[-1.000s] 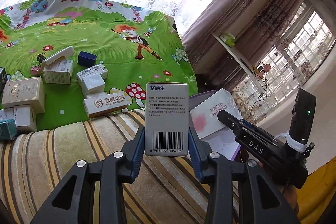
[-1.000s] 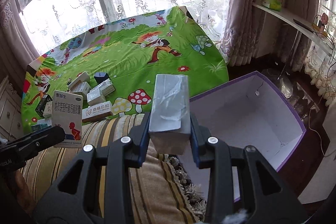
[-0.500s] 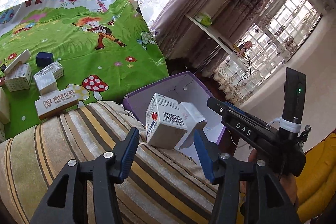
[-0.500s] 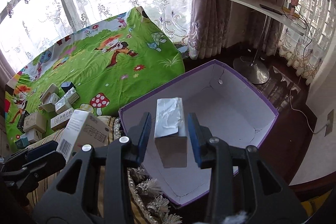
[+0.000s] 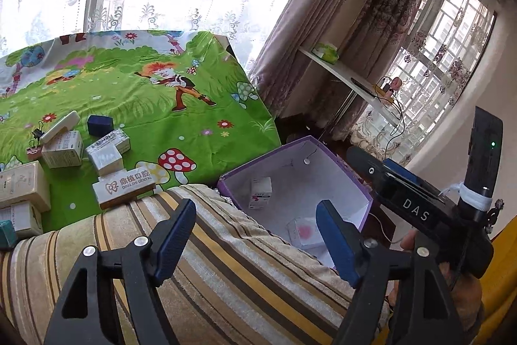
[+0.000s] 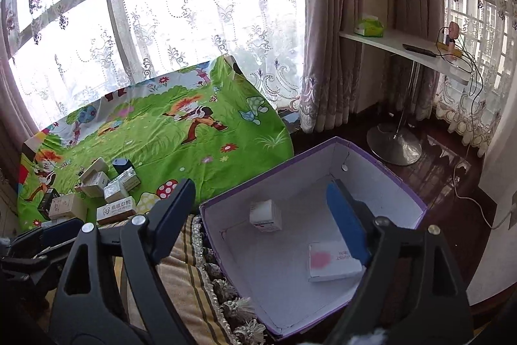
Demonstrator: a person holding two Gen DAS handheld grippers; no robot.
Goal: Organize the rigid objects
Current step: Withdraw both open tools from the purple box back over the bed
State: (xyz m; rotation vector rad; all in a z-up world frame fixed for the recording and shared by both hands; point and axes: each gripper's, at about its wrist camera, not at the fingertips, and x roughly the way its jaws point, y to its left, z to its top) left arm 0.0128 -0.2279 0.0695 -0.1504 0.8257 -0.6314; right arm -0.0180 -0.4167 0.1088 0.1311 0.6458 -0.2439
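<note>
Both cartons now dropped into purple box (image 6: 381, 164) (small carton (image 6: 265, 215), flat carton (image 6: 332, 261)), left tool (image 5: 255, 235) and right tool (image 6: 261, 215) empty, jaws opening

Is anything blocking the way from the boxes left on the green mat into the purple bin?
Only the striped cushion lies between the boxes and the purple bin. The bin is open-topped, holding two boxes with floor to spare.

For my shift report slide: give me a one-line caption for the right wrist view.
Right gripper, jaws opening and empty, over the purple storage box holding two small cartons.
</note>
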